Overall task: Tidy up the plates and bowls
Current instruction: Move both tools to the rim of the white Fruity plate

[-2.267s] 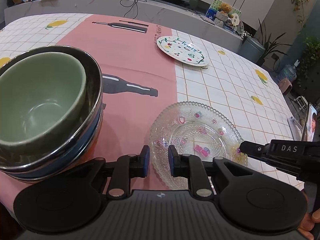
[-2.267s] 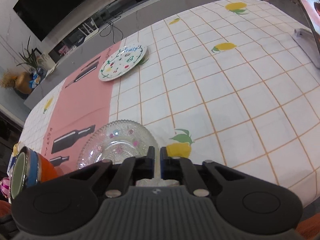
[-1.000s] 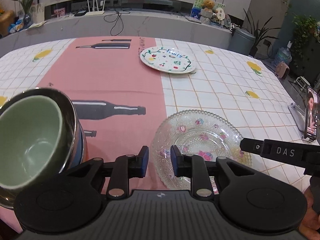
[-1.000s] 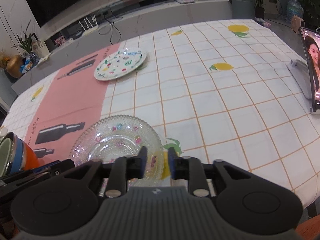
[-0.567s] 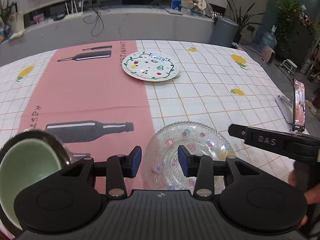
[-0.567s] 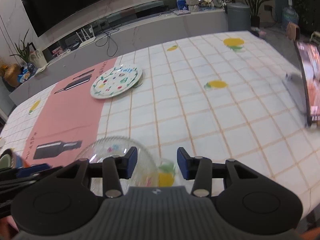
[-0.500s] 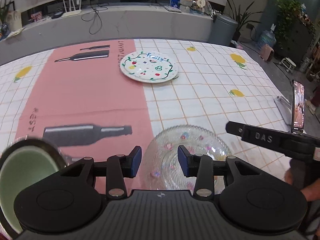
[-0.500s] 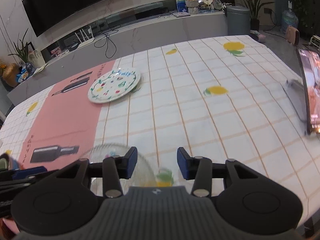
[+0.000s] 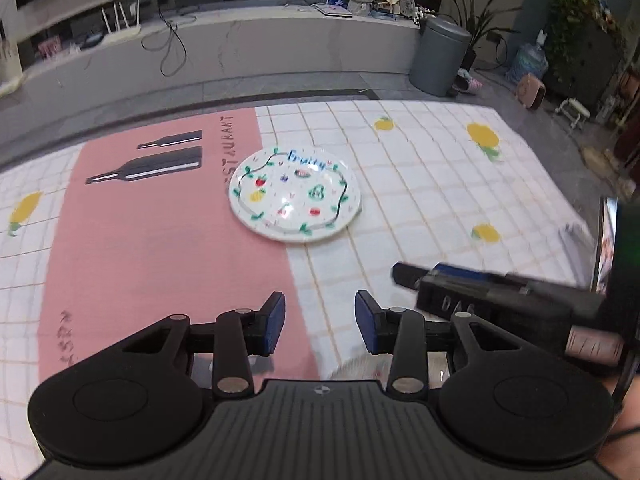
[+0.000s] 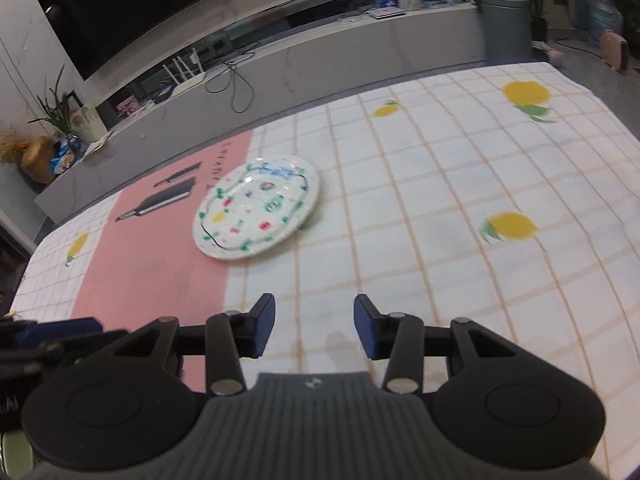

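A white plate painted with fruit and leaves lies flat at the far side of the table, on the seam between the pink strip and the checked cloth. My left gripper hovers short of it, open and holding nothing. My right gripper is also open and empty, nearer than the same plate and a little to its right. The two grippers are side by side: the right one's fingers reach in from the right of the left wrist view. A blurred pale rim peeks out under the left gripper; what it is cannot be told.
A phone on a stand stands at the table's right edge. Beyond the far edge runs a long grey counter with cables, and a grey bin stands on the floor. The tablecloth carries lemon prints.
Both grippers have opened wider and moved forward over the table towards the painted plate. The glass plate and the stacked bowls have slipped out of view below them.
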Available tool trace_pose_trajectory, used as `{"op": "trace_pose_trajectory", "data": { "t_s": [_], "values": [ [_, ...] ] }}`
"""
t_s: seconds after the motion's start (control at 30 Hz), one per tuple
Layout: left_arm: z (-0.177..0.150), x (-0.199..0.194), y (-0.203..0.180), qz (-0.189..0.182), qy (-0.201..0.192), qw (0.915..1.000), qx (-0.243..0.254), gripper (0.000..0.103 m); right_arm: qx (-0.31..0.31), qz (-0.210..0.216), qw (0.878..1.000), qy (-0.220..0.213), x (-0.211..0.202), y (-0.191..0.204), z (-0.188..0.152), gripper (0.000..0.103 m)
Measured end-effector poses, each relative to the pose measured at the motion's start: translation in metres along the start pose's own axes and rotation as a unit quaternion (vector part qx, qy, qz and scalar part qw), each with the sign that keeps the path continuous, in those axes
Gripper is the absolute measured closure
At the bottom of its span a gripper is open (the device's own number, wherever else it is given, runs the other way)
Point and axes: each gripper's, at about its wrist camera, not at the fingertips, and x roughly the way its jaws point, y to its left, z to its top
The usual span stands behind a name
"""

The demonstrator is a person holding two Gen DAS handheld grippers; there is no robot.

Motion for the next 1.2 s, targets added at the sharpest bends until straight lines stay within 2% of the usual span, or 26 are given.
{"op": "trace_pose_trajectory", "data": {
  "t_s": [0.27, 0.5, 0.7, 0.93, 1.2],
  "values": [
    [0.046, 0.040, 0.032, -0.010, -0.011, 0.9970, -0.076, 0.057, 0.040, 0.019, 0.999, -0.003, 0.025, -0.005, 0.035, 0.059],
    [0.068, 0.083, 0.055, 0.013, -0.018, 0.9941, -0.106, 0.058, 0.082, 0.010, 0.997, 0.010, 0.061, -0.021, 0.060, 0.061],
    [0.073, 0.120, 0.084, 0.047, -0.002, 0.9926, -0.112, 0.069, 0.113, 0.021, 0.993, 0.019, 0.082, -0.035, 0.072, 0.062],
    [0.070, 0.138, 0.100, 0.036, 0.009, 0.9898, -0.138, 0.069, 0.146, 0.040, 0.988, 0.039, 0.102, -0.047, 0.077, 0.069],
    [0.071, 0.142, 0.104, 0.015, -0.004, 0.9881, -0.153, 0.069, 0.174, 0.060, 0.982, 0.041, 0.106, -0.052, 0.074, 0.073]
  ]
}}
